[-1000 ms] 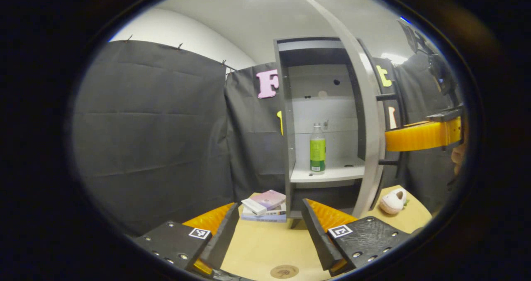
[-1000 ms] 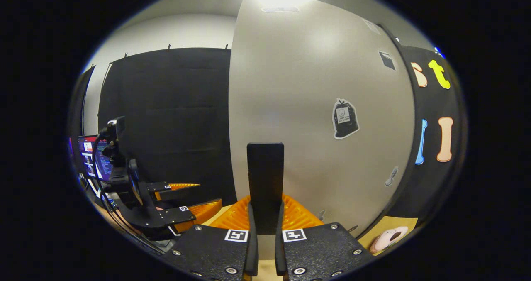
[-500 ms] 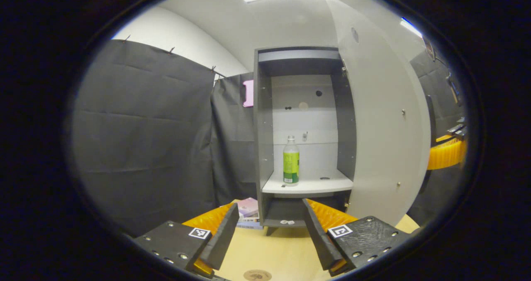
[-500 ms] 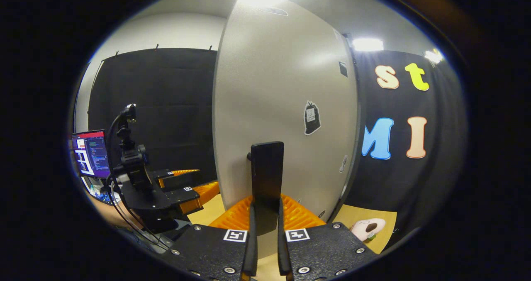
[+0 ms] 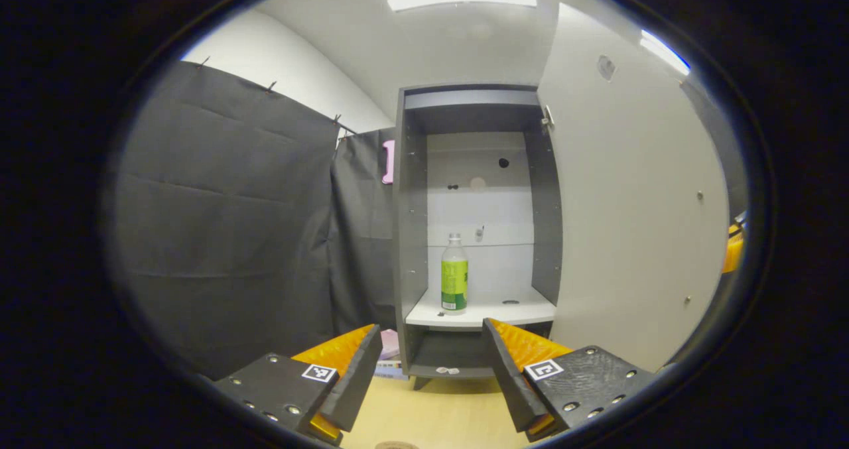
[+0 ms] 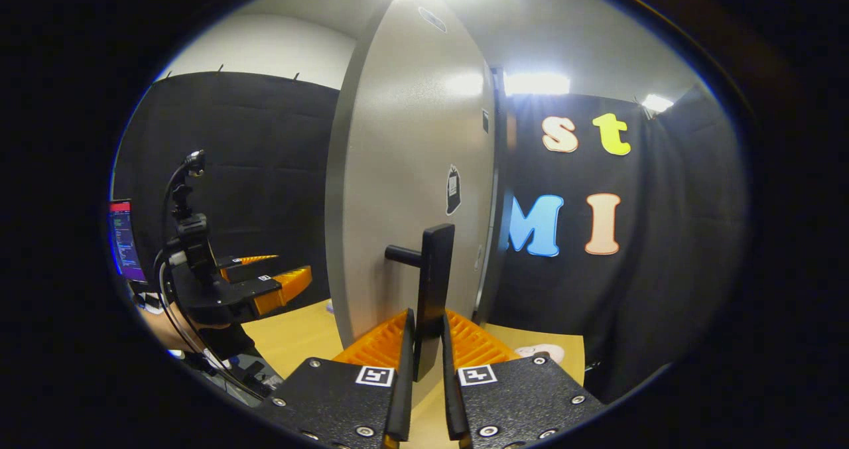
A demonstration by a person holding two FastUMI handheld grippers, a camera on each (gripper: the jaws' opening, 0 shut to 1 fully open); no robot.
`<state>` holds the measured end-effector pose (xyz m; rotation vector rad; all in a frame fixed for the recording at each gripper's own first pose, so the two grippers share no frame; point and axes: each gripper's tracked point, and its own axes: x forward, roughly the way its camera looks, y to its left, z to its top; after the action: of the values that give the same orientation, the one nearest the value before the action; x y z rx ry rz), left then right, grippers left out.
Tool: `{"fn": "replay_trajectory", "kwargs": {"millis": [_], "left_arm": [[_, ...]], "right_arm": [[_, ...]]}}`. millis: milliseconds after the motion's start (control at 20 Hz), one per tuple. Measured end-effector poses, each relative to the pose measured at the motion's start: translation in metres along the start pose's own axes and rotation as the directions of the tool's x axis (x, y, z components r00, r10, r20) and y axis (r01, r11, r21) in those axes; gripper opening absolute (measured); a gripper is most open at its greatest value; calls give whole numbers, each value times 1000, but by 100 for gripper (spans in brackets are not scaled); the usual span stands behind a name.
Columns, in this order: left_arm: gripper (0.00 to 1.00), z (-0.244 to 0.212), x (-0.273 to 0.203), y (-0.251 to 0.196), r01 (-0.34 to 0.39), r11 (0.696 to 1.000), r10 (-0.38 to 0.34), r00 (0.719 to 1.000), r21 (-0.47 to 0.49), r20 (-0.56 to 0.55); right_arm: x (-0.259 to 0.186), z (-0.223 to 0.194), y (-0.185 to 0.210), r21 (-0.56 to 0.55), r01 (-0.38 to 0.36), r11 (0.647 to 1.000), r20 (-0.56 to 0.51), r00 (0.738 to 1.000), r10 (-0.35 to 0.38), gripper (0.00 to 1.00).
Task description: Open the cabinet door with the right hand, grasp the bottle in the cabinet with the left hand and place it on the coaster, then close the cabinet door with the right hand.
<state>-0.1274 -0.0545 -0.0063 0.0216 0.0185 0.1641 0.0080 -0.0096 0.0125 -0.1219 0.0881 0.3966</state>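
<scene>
- In the left gripper view, the tall grey cabinet [image 5: 411,237] stands at centre frame, its pale grey door [image 5: 637,223] swung wide open and filling the right side, free edge far right.
- The clear bottle with a green label [image 5: 454,274] stands upright on the white shelf [image 5: 481,314], towards the shelf's left side, apart from the left wall and with bare shelf to its right.
- The left gripper [image 5: 431,369] hovers low in front of the cabinet, fingers spread wide, nothing between them; open tan surface [image 5: 424,416] lies below.
- A round brown coaster [image 5: 392,445] peeks in at the bottom edge.
- In the right gripper view, the right gripper [image 6: 424,369] has its fingers clamped together on the black bar handle [image 6: 434,283] at lower centre, the door's outer face rising behind it.
</scene>
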Motion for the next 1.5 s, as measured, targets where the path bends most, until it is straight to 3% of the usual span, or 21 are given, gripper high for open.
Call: {"fn": "replay_trajectory", "kwargs": {"millis": [150, 200, 250, 350, 400, 650, 750, 800, 900, 1150, 1200, 1250, 1300, 1350, 1400, 1500], "left_arm": [[87, -11, 55, -6, 49, 998, -49, 999, -27, 1], [94, -17, 70, -6, 53, 998, -53, 998, -43, -13], [87, -24, 85, -3, 44, 998, -46, 998, -55, -37], [90, -34, 114, -7, 58, 994, -64, 996, -96, -66], [87, -36, 130, -11, 72, 991, -79, 995, -110, -65], [87, -36, 210, -21, 140, 987, -143, 989, -73, -41], [87, -31, 241, -28, 157, 987, -158, 987, -38, -20], [87, -30, 255, -29, 153, 988, -153, 988, -8, -14], [87, -32, 282, -37, 157, 987, -157, 988, 28, -4], [87, -30, 338, -48, 184, 983, -184, 983, 15, 13], [94, -30, 348, -48, 186, 982, -186, 982, 9, 16], [94, -30, 356, -49, 194, 981, -194, 981, 5, 17], [86, -31, 364, -53, 204, 979, -204, 979, 4, 16], [86, -30, 368, -55, 211, 978, -211, 977, 10, 13], [94, -31, 373, -53, 211, 977, -211, 977, 15, 18], [94, -36, 379, -54, 214, 977, -214, 977, 3, 11]], "right_arm": [[-27, -6, -2, 42, 71, 997, -3, 997, -71, 21], [-34, -9, 2, 65, 82, 994, -2, 997, -82, 21], [-39, -12, 10, 83, 88, 993, -2, 996, -88, 20], [-50, -18, 21, 88, 108, 990, -3, 994, -108, 20], [-55, -22, 25, 79, 124, 989, -3, 992, -124, 20], [-77, -30, 30, 61, 153, 986, -4, 988, -153, 26], [-95, -26, 19, 42, 208, 977, 30, 977, -209, 48], [-104, -20, 6, 24, 263, 965, 65, 962, -264, 67], [-117, -18, -24, 18, 380, 925, 100, 920, -380, 83], [-123, -33, -45, 99, 499, 861, 47, 862, -505, 84], [-123, -33, -46, 98, 515, 852, 45, 853, -521, 84], [-122, -34, -48, 95, 529, 844, 41, 845, -534, 84], [-120, -35, -47, 91, 535, 840, 38, 841, -540, 84], [-117, -35, -45, 92, 534, 841, 36, 842, -539, 84], [-114, -34, -43, 92, 532, 842, 36, 843, -536, 84], [-110, -32, -42, 83, 533, 842, 36, 843, -537, 84]]}}
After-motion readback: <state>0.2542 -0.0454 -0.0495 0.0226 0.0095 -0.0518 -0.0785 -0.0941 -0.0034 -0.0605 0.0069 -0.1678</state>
